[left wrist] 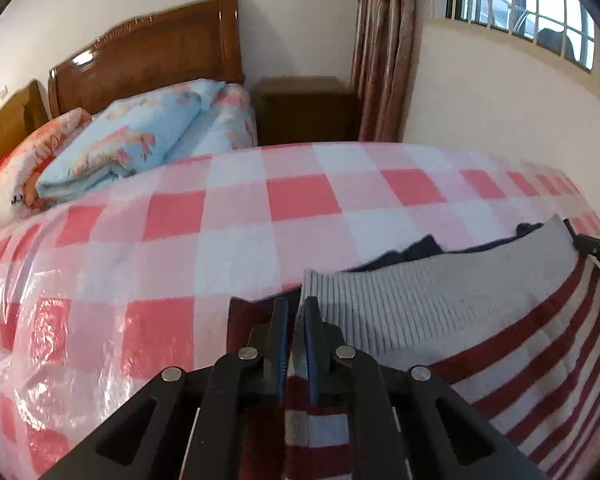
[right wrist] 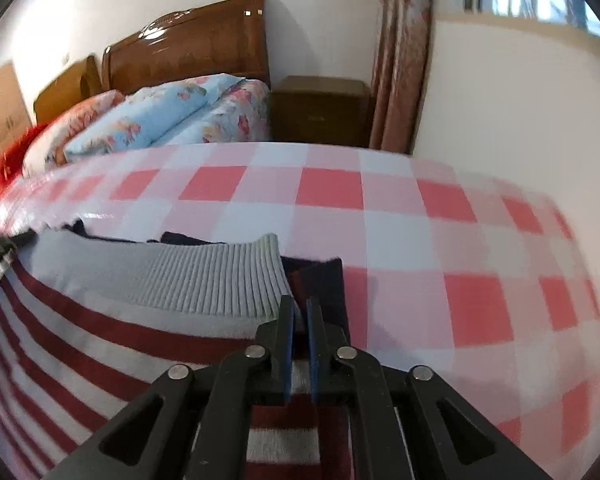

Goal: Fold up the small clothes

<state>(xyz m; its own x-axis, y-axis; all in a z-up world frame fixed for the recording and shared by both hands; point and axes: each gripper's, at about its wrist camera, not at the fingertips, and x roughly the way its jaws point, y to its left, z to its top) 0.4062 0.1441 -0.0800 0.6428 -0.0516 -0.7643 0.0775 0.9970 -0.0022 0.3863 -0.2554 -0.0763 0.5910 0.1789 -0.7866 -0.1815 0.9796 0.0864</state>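
Both your grippers, left gripper (left wrist: 296, 312) and right gripper (right wrist: 299, 312), are pinched narrow on the striped sweater (left wrist: 520, 344), lying near you on the checked bedcover (left wrist: 236, 216). It's soft, light knit; hold its ribbed hem corners. Only your right view shows the cupboard (right wrist: 0, 116) far left.

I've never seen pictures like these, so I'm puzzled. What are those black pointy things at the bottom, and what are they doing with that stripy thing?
They are tongs that a person holds, one in each hand, and each has a small camera looking along it. One picture comes from the left tongs, the other from the right tongs. Both are pinched shut on the grey ribbed edge of a red-and-white striped sweater, one at each end. The sweater lies on a bed covered with a pink checked sheet under clear plastic. Behind it are folded flowery quilts and a wooden headboard.
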